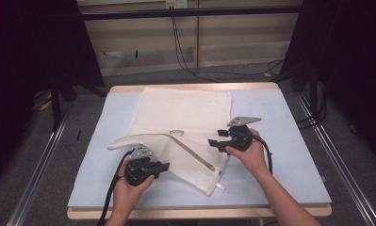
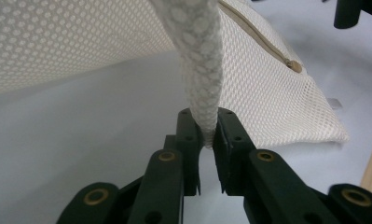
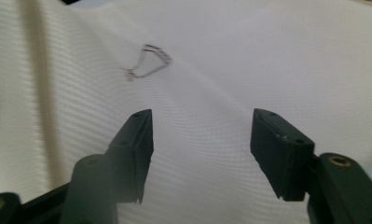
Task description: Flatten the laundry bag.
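A cream mesh bag (image 1: 185, 110) lies spread over the middle of the pale blue mat (image 1: 294, 141). Its near part is folded back, showing a tan zipper (image 1: 196, 156) and a small white tag (image 1: 220, 187). My left gripper (image 1: 164, 165) is shut on a raised, rolled edge of the bag (image 2: 200, 56), which runs up from between its jaws (image 2: 209, 135). The zipper pull (image 2: 293, 66) lies beyond it. My right gripper (image 1: 215, 139) hovers at the bag's right side, open, with nothing between its jaws (image 3: 200, 140). A thin dark loop (image 3: 148, 61) lies on the bag's mesh (image 3: 277, 56) ahead of it.
The mat covers a wooden table whose front edge (image 1: 195, 213) runs along the bottom. Metal rails (image 1: 39, 174) flank the table on the floor. Black cables (image 1: 185, 61) trail across the floor behind it, and dark curtains hang at both sides.
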Demonstrator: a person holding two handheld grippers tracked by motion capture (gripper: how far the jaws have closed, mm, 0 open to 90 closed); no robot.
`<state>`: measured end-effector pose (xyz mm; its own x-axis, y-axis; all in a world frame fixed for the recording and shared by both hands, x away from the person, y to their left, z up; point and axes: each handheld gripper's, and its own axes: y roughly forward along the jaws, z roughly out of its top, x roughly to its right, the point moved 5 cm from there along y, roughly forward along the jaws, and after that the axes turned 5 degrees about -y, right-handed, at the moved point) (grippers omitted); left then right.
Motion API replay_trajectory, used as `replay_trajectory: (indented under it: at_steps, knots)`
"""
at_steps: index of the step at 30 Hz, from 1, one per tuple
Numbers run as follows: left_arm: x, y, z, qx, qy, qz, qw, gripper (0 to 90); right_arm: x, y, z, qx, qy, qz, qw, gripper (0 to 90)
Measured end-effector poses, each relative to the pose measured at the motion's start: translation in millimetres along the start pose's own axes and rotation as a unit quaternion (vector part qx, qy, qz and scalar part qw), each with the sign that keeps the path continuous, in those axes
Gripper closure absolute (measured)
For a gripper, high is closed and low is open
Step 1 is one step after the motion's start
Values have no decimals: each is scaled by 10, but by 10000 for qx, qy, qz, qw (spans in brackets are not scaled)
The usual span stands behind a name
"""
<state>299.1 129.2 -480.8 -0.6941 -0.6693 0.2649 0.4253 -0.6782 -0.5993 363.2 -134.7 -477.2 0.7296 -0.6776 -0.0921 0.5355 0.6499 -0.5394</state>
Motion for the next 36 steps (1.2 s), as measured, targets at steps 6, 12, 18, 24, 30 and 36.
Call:
replay_trajectory:
  at_steps: [6,12,18,24,30,36]
  knots:
    - [29,33,30,-12,99,-27,9999,848,-392,183,94,27,-261,744,9969,361]
    - [31,90,2,-148,75,-9,9999,842,-500,431,0,-497,-468,822,9943,691]
    - [9,109,-6,-242,111,0,9996,682,-455,415,42,-446,-271,697,9962,834]
    - [-69,85,-67,-364,-24,34,9993,609,-299,308,122,21,578,855,9947,845]
    - [-96,19,-99,-420,40,91,9991,632,-215,291,98,-1,790,785,9938,845]
    - [-123,-76,-97,-310,1,165,9994,652,-221,327,77,-121,651,760,9949,844]
